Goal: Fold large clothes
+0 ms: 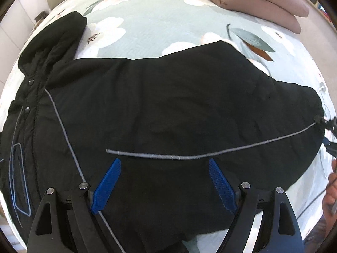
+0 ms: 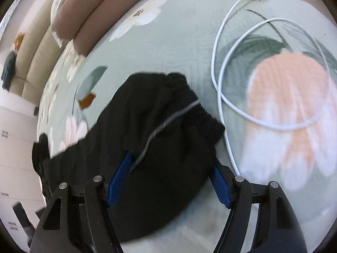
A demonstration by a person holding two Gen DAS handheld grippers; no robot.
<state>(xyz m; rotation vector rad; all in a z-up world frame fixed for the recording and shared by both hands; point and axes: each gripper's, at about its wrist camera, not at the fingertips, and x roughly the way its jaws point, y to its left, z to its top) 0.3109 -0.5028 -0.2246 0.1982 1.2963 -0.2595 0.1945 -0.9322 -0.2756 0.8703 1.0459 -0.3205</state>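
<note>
Two grippers hang over a black jacket (image 1: pixel 168 109) spread on the floral bedspread (image 1: pixel 147 21). Left gripper (image 1: pixel 164 164) spread wide, gripping nothing; right gripper (image 2: pixel 170 160) straddles the sleeve cuff (image 2: pixel 189 105), pads not visibly pinching. Next: clamp the sleeve and fold it inward, avoiding the charger cable (image 2: pixel 219 84).

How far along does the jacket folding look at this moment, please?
Done: the black jacket lies spread on the floral bedspread, one sleeve across it. In hand: both grippers, left and right, straddle fabric with fingers apart. Left: the folds proper.
</note>
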